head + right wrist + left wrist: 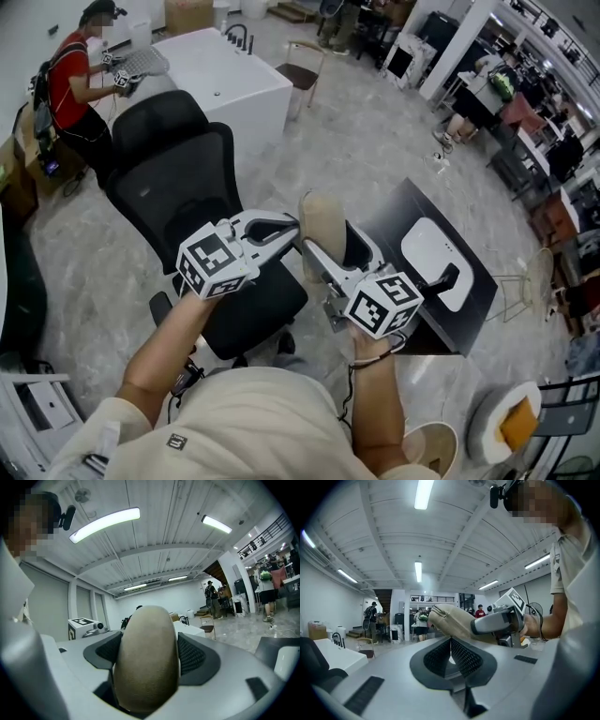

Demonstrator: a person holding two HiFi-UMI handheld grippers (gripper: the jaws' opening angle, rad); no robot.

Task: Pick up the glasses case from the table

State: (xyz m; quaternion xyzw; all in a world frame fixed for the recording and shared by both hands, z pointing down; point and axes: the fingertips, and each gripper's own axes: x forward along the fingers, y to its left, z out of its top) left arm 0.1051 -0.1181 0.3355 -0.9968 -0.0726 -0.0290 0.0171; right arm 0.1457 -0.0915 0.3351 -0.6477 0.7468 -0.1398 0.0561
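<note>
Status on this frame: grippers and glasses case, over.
Right gripper shut on glasses case, held up clear of table. Left gripper shut, empty, tips close beside the case. Nothing in the way.

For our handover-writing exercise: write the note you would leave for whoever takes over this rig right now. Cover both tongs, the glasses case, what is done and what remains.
Right tongs: shut on the tan, oblong, grained glasses case, which stands upright between the pads.
Left tongs: shut, holding nothing, with the tips close beside the case; whether they touch it cannot be told.
Case: in the air in front of the person, clear of the black table.
Done: the case is picked up.
Left: nothing of the pick itself; I would just hold the grip firm.
</note>
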